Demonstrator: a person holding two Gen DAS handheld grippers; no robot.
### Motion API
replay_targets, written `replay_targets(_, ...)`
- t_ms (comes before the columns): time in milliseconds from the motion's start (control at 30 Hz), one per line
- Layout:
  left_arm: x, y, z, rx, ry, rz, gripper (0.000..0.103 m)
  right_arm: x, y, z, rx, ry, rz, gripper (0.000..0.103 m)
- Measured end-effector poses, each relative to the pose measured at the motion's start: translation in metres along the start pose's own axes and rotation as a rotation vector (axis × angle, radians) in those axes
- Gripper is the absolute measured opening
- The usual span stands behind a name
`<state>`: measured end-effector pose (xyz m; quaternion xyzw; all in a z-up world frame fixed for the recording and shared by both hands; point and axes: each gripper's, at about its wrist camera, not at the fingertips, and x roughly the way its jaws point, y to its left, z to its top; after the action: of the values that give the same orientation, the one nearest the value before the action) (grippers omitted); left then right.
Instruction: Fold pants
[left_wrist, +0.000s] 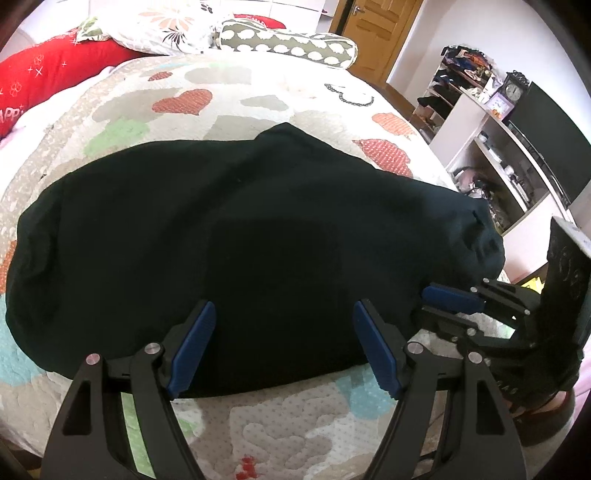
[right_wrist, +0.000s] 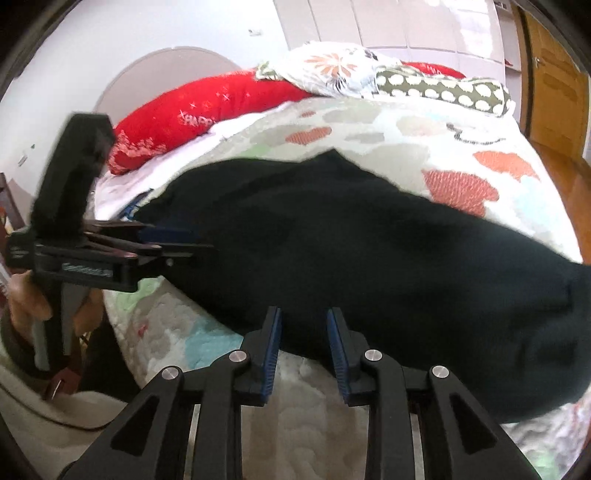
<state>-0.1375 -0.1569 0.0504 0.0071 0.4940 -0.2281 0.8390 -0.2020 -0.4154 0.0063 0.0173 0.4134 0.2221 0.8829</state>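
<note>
The black pants lie spread across the patterned quilt on the bed, a long dark mass running from about 9 o'clock to 3 o'clock in the left wrist view, with their near edge just ahead of both tools. The left gripper sits at 6 o'clock of its own view with its blue-padded fingers spread wide apart over the near hem, nothing between them. The right gripper shows at 6 o'clock in the right wrist view, its blue pads apart by a narrower gap, tips at the pants' near edge and gripping nothing visible. In the left wrist view the right gripper also appears at 4 o'clock, lying sideways against the bunched end of the pants; in the right wrist view the left gripper appears at 9 o'clock, blurred, reaching toward the other end of the cloth. Beyond the pants, toward 12 o'clock, rest a red pillow, a floral duvet and a grey cloud-print bolster. A wooden door stands at 1 o'clock, and white shelving with a small clock at 2 o'clock
</note>
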Motion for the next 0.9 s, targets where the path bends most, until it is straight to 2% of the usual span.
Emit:
replay_targets(333, 0.009, -0.006, -0.003, 0.026, -0.002, 0.022, 0.080, -0.021, -0.015, -0.014, 0.026, 0.012, -0.016, 0.029)
replay_targets(467, 0.003, -0.012, 0.005, 0.045, -0.019, 0.012, 0.080, -0.039, -0.028, -0.017, 0.080, -0.019, -0.027, 0.044)
replay_targets(800, 0.015, -0.044, 0.032, 0.123, 0.005, -0.063, 0.082, -0.069, -0.057, -0.040, 0.199, -0.046, -0.045, 0.056)
replay_targets(900, 0.023, -0.060, 0.043, 0.160, 0.030, -0.126, 0.083, -0.073, -0.067, -0.048, 0.242, -0.042, -0.062, 0.060)
